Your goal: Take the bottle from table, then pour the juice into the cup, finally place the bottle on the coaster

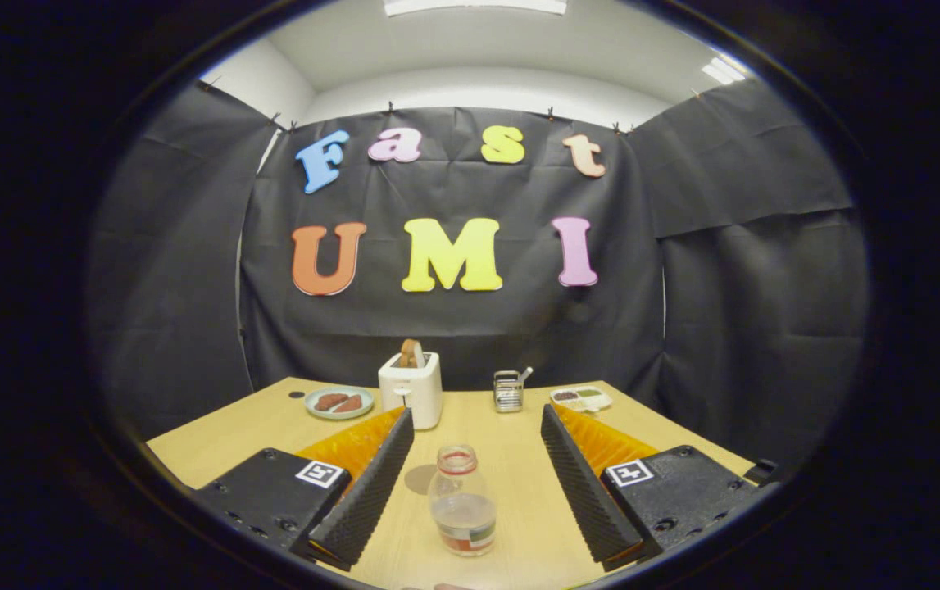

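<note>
A small clear bottle (461, 501) with a red-rimmed open mouth stands upright on the wooden table (510, 459). It holds a little pale liquid and has a label near its base. My gripper (476, 419) is open, its two fingers spread wide to either side of the bottle. The bottle sits between the fingers, nearer the left finger (371, 483), and neither finger touches it. A round brownish coaster (420, 478) lies flat on the table just left of the bottle, partly hidden by the left finger.
At the table's far side stand a white toaster (410, 388) with toast in it, a green plate (339, 402) with brown food, a small metal rack (508, 390) and a white tray of food (581, 398). Black cloth walls close the booth.
</note>
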